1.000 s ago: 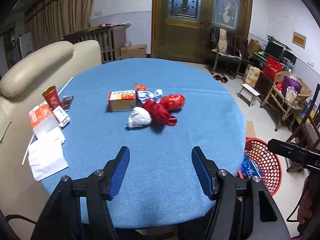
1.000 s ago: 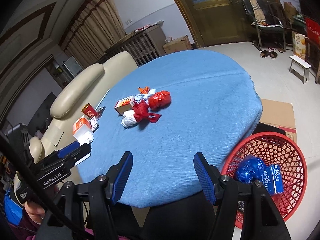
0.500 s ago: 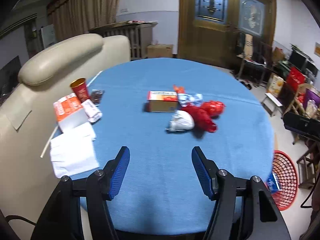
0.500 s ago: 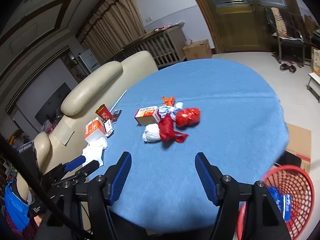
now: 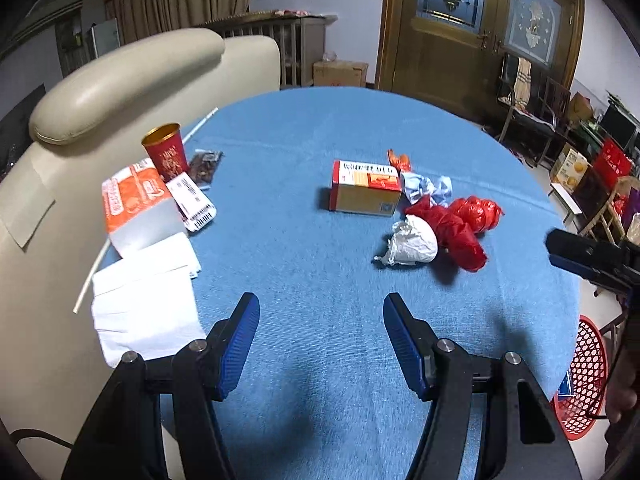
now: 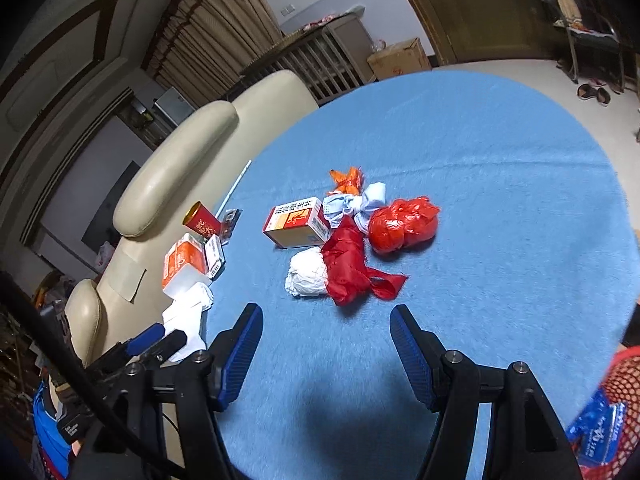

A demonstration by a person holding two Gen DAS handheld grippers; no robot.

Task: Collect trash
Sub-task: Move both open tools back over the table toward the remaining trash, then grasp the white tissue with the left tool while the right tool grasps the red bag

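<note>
A heap of trash lies mid-table on the blue cloth: an orange and white carton (image 5: 366, 187) (image 6: 298, 222), a white paper wad (image 5: 412, 242) (image 6: 306, 278), red plastic bags (image 5: 460, 226) (image 6: 402, 224), a pale blue wad (image 5: 426, 188) (image 6: 360, 202) and an orange wrapper (image 5: 398, 160) (image 6: 346, 178). My left gripper (image 5: 320, 338) stands open over bare cloth, short of the heap. My right gripper (image 6: 326, 342) is open too, empty, just in front of the white wad and red bag. The red mesh basket (image 5: 584, 376) (image 6: 624, 384) sits on the floor at the right, holding blue packets.
At the table's left edge are a red paper cup (image 5: 166, 154), an orange pack (image 5: 136, 204), a small white box (image 5: 192, 202), white napkins (image 5: 144, 292) and a straw (image 5: 90, 280). A cream sofa (image 5: 120, 88) backs that side. Chairs and boxes crowd the far right.
Both grippers have swung left and come closer over the table, so the heap looks larger and the basket has slid to the right edge of both views. Both stay open.
</note>
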